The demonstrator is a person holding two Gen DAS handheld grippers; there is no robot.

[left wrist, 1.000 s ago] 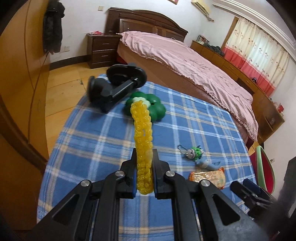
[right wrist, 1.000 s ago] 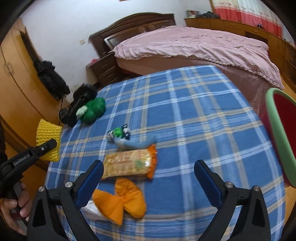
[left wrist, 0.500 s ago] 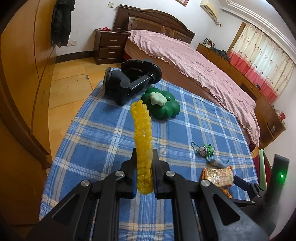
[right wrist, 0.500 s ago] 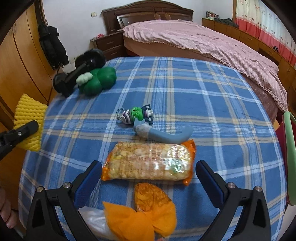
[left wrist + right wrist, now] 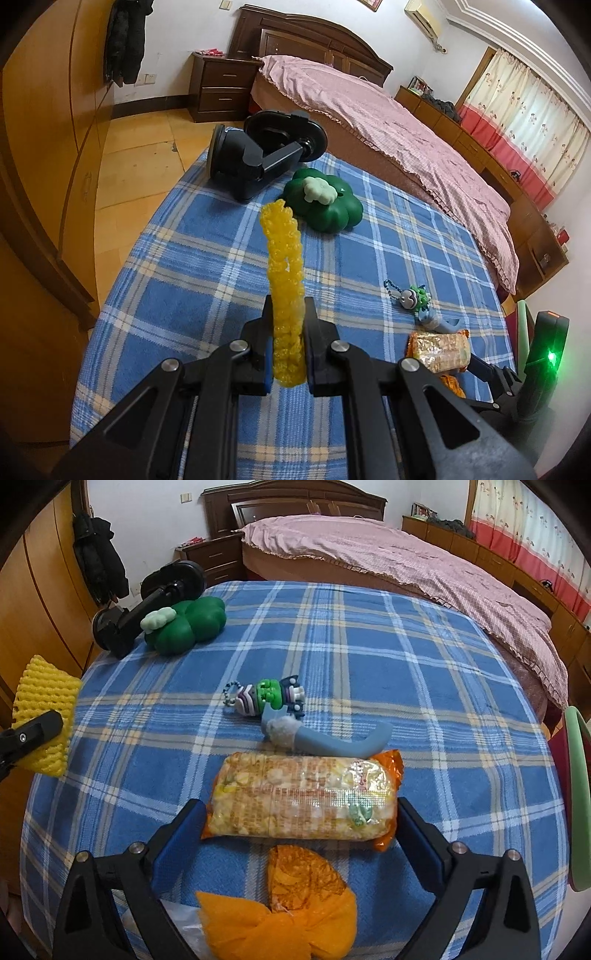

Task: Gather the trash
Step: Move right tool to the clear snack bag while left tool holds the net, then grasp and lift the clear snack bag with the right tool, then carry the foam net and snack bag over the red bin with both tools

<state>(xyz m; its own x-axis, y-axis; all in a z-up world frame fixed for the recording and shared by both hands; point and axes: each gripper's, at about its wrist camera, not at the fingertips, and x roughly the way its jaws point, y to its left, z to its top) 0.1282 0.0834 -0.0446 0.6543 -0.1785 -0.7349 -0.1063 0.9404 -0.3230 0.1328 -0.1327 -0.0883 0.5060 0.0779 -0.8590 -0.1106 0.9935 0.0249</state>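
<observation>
Yellow foam net (image 5: 284,291) stood pinched upright in the left gripper (image 5: 287,354); the right gripper (image 5: 300,825), jaws just closing slightly, straddled the snack packet (image 5: 301,797) without pressing it.

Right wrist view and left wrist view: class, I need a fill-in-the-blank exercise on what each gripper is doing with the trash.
1. The left gripper is shut on a ____ foam net.
2. The right gripper has its jaws ____ on either side of the snack packet.
3. The tablecloth is blue ____.

Missing words: yellow; open; plaid
</observation>
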